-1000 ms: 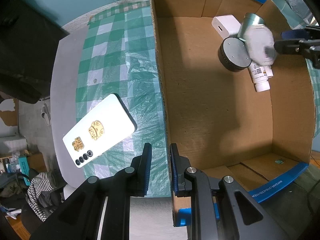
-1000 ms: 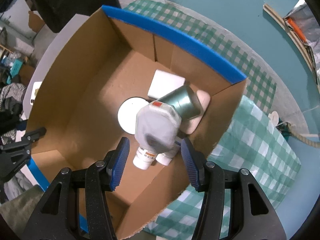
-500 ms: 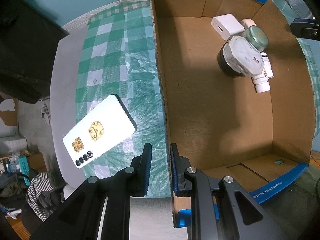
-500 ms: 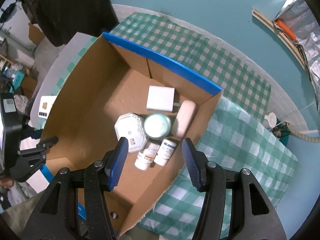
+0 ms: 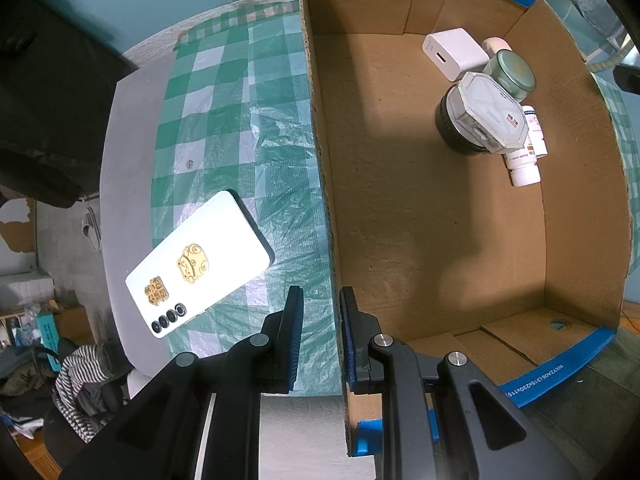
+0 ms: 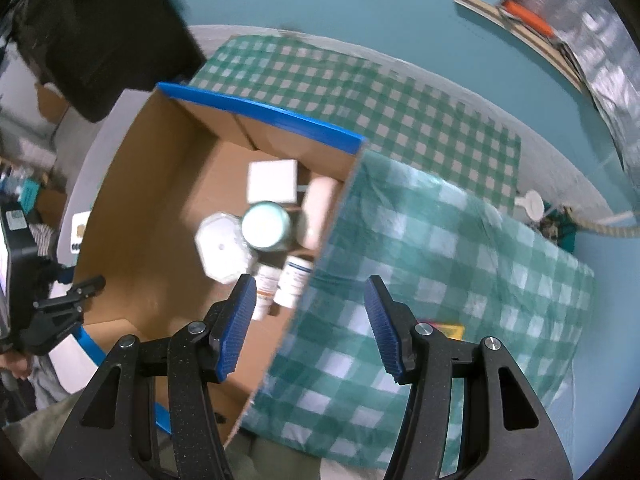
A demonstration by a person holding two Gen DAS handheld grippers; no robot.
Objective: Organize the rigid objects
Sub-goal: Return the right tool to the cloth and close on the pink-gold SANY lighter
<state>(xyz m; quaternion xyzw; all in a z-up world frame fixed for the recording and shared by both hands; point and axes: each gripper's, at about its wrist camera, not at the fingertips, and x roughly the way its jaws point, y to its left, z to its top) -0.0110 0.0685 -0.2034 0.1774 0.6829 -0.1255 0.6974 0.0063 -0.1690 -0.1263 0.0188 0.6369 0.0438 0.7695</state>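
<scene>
Left hand-held gripper (image 5: 320, 332) is clamped on the box (image 5: 320, 184) wall, one pad on each side of the cardboard edge. Likely reason: it pins the box so it does not slide on the cloth (image 5: 224, 128) while items drop in. It points straight down over that wall.

Right hand-held gripper (image 6: 310, 328) is half open with nothing between the pads. It hangs above the box's right wall, partly over the cloth outside, so it looks clear of the box.

Inside the box the sorted items sit bunched in one far corner: white charger (image 5: 454, 54), green tin (image 5: 512, 74), octagonal jar (image 5: 486, 114) resting on a dark round container (image 5: 450, 128), two pill bottles (image 5: 524, 160) lying on their sides, and a pale tube (image 5: 496, 44) against the wall. They touch or overlap; packing into the corner leaves most of the box floor free for more.

Phone (image 5: 200, 264) lies back up on the cloth just outside the box, near the left gripper. It appears to be the one rigid item still out, so probably next to go in. A yellow-red item (image 6: 448, 330) shows on the cloth behind the right gripper; cannot tell what it is.

Counter (image 5: 128, 152) edge shows grey beyond the cloth.
</scene>
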